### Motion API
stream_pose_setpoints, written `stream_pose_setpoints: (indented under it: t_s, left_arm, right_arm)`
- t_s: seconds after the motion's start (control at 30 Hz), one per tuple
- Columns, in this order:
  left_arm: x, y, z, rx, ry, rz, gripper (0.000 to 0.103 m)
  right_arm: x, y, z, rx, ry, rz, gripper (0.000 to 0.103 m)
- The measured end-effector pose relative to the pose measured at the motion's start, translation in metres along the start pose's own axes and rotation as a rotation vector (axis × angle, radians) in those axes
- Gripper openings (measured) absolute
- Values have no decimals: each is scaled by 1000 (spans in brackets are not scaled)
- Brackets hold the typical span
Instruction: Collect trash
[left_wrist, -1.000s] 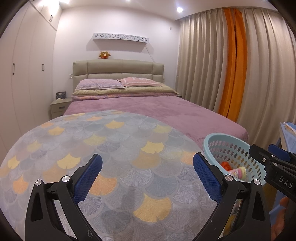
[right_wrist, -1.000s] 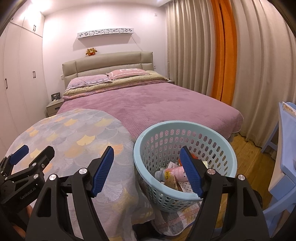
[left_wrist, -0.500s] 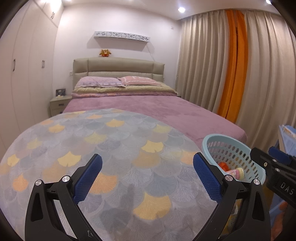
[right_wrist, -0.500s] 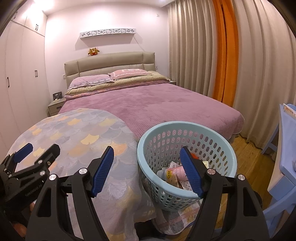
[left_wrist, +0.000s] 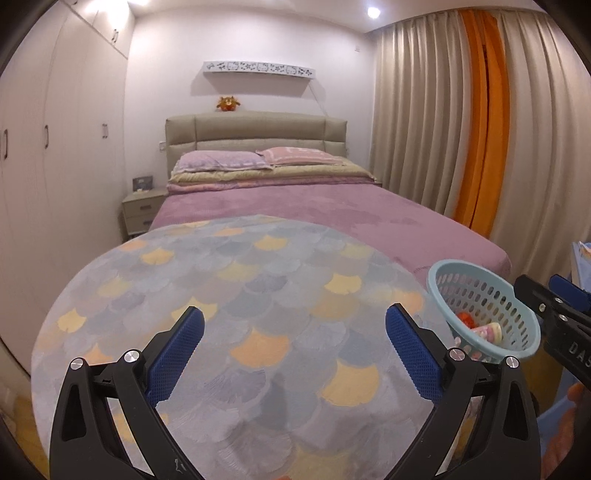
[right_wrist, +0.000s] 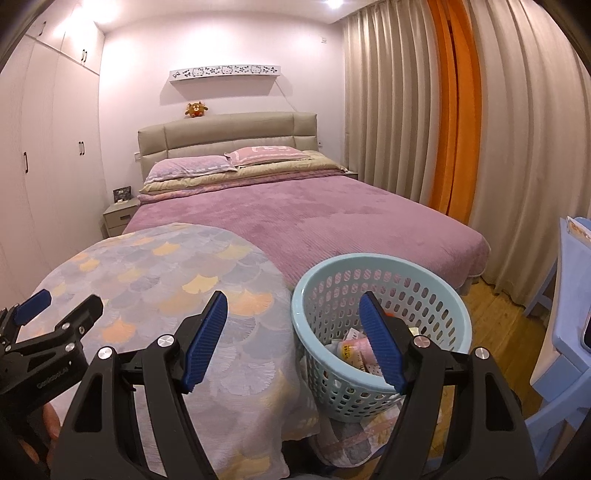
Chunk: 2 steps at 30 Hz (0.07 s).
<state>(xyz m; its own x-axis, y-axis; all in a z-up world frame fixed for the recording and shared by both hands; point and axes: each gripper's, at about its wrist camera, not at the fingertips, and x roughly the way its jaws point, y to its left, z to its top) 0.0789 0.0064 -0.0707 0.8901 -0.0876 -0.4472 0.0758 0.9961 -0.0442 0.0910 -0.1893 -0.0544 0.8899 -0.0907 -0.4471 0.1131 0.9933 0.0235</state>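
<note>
**Trash basket nearly full as both claws hang empty over table**

A purple bed (right_wrist: 332, 214) fills the room, with beige and orange curtains (right_wrist: 461, 129) down its right side and white wardrobes (left_wrist: 55, 166) on the left. In front of it stands a round table (left_wrist: 236, 314) under a fan-pattern cloth, its top showing no loose litter in either view.

Just beside the table's right edge sits the pale blue basket (right_wrist: 306, 295), a perforated plastic tub. Inside lies the trash (right_wrist: 354, 347): a pink bottle, some printed wrappers and something orange, all resting at the bottom. The pieces look light; the bottle is probably smooth and apt to roll or slip, so it would best be pinched across its middle, while the wrappers are soft and would crumple under any grip. The basket itself seems light and fairly stiff, and its thick rim is the likeliest place to take hold.

The left gripper (left_wrist: 294, 354) hovers above the tablecloth, jaws spread wide with nothing between them. The right gripper (right_wrist: 293, 336) is likewise apart and empty, straddling the basket's near rim without touching it.
</note>
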Motion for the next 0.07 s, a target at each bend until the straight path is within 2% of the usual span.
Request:
stream_pose_setpoints:
  t_s: [0.07]
  left_arm:
    - [-4, 5, 0, -10, -10, 18, 95]
  right_arm:
    - [-1, 4, 1, -5, 1, 1, 71]
